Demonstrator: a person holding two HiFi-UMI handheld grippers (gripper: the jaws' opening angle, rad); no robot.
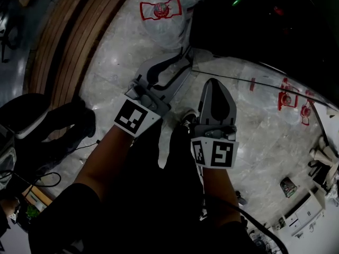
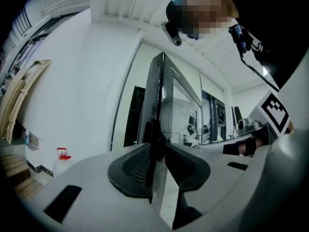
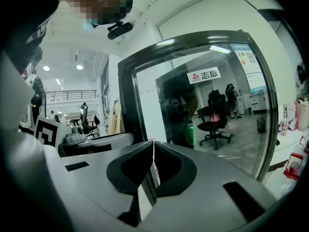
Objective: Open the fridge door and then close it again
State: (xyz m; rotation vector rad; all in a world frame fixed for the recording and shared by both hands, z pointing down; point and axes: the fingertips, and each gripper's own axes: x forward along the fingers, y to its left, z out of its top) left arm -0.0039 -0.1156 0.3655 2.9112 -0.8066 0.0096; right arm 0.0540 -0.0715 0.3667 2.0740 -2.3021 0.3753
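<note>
The black fridge (image 1: 249, 30) fills the upper right of the head view. In the left gripper view its glass door (image 2: 176, 100) is seen edge-on, and the dark door edge runs straight between the pads of my left gripper (image 2: 158, 146). The pads sit against that edge on both sides. From the head camera, the left gripper (image 1: 186, 61) reaches to the fridge's corner. My right gripper (image 1: 214, 83) hovers beside it with its fingers together, holding nothing. In the right gripper view the shut right gripper (image 3: 153, 144) faces the reflective glass door (image 3: 207, 105) from a short distance.
Clear water jugs with red labels (image 1: 160, 9) stand on the marble floor by the fridge. A wooden slatted bench (image 1: 79, 36) lies at upper left and a black chair (image 1: 32, 120) at left. Cables and small boxes (image 1: 302, 210) lie at lower right.
</note>
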